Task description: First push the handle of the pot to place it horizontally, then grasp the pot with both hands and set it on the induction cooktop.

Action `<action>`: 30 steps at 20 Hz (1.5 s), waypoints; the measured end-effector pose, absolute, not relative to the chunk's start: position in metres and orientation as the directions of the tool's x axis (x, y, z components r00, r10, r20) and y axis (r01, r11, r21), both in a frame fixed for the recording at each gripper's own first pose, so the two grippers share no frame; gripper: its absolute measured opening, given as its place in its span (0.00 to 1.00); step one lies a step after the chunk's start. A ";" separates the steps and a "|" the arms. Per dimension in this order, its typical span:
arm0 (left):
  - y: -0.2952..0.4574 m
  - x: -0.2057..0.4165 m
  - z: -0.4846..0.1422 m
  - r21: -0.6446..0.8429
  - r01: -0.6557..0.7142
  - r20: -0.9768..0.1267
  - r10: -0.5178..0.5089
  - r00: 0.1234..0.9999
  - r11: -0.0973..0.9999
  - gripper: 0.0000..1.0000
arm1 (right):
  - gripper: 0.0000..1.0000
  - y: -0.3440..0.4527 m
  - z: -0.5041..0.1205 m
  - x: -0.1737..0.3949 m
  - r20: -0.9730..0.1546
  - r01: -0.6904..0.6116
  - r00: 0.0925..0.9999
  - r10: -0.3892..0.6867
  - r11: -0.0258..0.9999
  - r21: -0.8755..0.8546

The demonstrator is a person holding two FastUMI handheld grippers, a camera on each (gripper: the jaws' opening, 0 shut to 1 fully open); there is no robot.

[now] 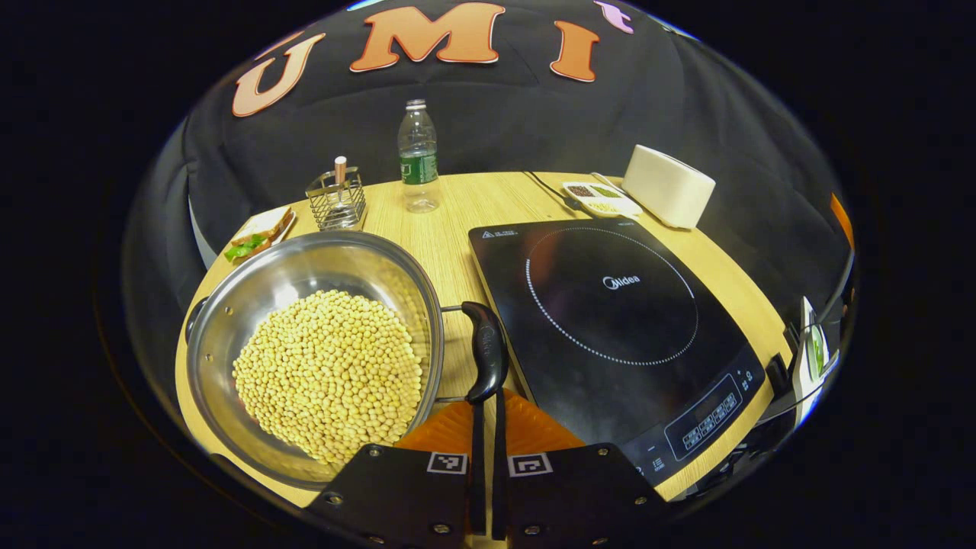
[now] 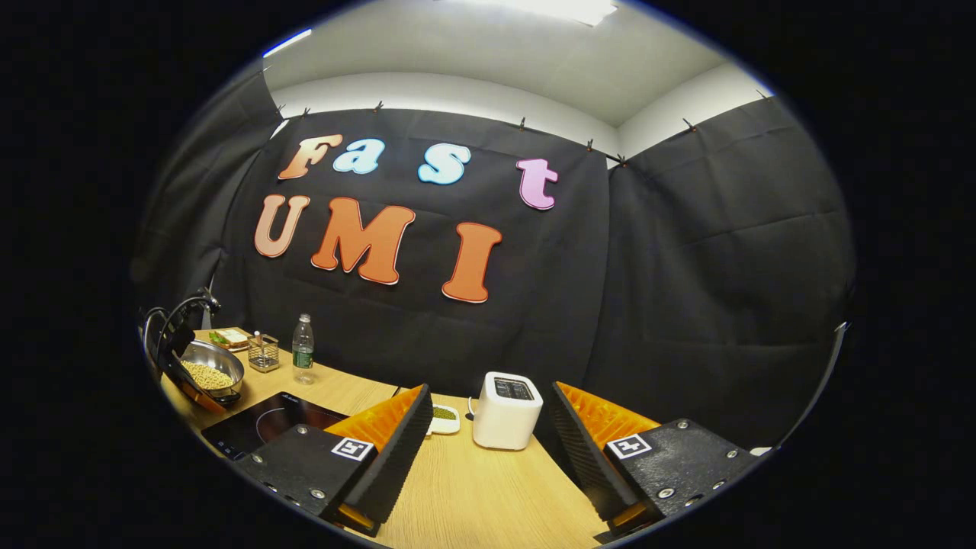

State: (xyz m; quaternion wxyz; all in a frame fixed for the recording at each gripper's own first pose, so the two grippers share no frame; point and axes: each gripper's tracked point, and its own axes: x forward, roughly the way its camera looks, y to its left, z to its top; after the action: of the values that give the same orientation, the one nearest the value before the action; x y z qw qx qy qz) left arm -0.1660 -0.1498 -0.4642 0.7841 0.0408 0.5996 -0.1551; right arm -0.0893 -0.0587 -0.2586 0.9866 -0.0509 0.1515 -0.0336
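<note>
Directly ahead of your left gripper, clenched with nothing between its fingers, the pot's handle lay crosswise, touching its tips. Left of the induction cooktop sat the pot; your right gripper hung released, well apart.

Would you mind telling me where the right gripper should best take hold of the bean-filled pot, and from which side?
Probably the small dark ear handle on the pot rim, opposite the long black handle where the left gripper sits nearly closed. Come in from the pot's outer side, away from the induction cooktop: the rim is thin and the beans are heaped, so two opposed grips keep it level.
</note>
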 end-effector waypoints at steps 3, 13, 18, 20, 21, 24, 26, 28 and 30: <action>-0.151 -0.159 -0.468 -0.114 0.282 -0.950 -0.188 0.251 0.953 0.04 | 0.96 -0.054 -0.265 -0.085 -0.311 0.052 0.947 -0.078 0.995 -0.089; -0.162 -0.138 -0.482 -0.142 0.251 -0.936 -0.212 0.280 0.958 0.04 | 0.96 -0.009 -0.287 -0.074 -0.364 -0.004 0.932 -0.002 1.000 -0.015; -0.163 -0.142 -0.465 -0.179 0.248 -0.921 -0.250 0.298 0.952 0.05 | 0.96 0.027 -0.296 -0.063 -0.400 -0.053 0.914 0.060 0.998 0.029; -0.159 -0.141 -0.452 -0.197 0.250 -0.910 -0.271 0.314 0.948 0.05 | 0.96 0.050 -0.297 -0.056 -0.406 -0.087 0.908 0.101 0.995 0.054; -0.152 -0.138 -0.444 -0.195 0.246 -0.904 -0.271 0.330 0.949 0.05 | 0.96 0.062 -0.298 -0.053 -0.410 -0.105 0.903 0.125 0.992 0.070; -0.128 -0.123 -0.421 -0.182 0.225 -0.885 -0.259 0.387 0.957 0.05 | 0.96 0.103 -0.305 -0.044 -0.437 -0.159 0.876 0.202 0.978 0.134; -0.103 -0.111 -0.406 -0.159 0.193 -0.880 -0.228 0.418 0.968 0.05 | 0.96 0.135 -0.310 -0.040 -0.462 -0.201 0.846 0.268 0.961 0.190; -0.075 -0.105 -0.391 -0.133 0.159 -0.874 -0.191 0.447 0.978 0.05 | 0.96 0.165 -0.315 -0.039 -0.490 -0.232 0.808 0.327 0.941 0.246; -0.047 -0.098 -0.375 -0.109 0.124 -0.867 -0.155 0.474 0.986 0.05 | 0.96 0.196 -0.317 -0.039 -0.516 -0.261 0.762 0.392 0.914 0.310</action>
State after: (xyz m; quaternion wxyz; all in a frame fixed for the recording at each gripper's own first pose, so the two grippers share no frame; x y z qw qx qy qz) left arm -0.0976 -0.0468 -0.3749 0.8584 -0.0156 0.5063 -0.0812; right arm -0.0395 0.1958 -0.3175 0.9321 0.1102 0.2973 0.1750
